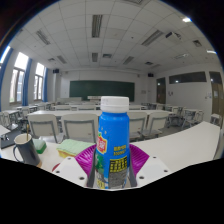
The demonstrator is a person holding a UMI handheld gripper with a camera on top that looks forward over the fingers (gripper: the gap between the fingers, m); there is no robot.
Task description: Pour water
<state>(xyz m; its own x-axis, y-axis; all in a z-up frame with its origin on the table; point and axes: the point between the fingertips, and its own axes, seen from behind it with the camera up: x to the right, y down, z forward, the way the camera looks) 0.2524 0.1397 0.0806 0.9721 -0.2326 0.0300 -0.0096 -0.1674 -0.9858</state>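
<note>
A blue plastic bottle (pixel 114 145) with a white cap and a printed label stands upright between my fingers. My gripper (pixel 113 168) is shut on the bottle, with the magenta pads (pixel 136 158) pressed against both of its sides. The bottle is held above a white table (pixel 185 150). A dark mug (pixel 23 149) stands on the table to the left of the fingers.
This is a classroom with rows of white desks and chairs (pixel 60 122) beyond the bottle. A green and pink item (pixel 70 148) lies on the table just left of the bottle. Windows (pixel 18 80) line the left wall.
</note>
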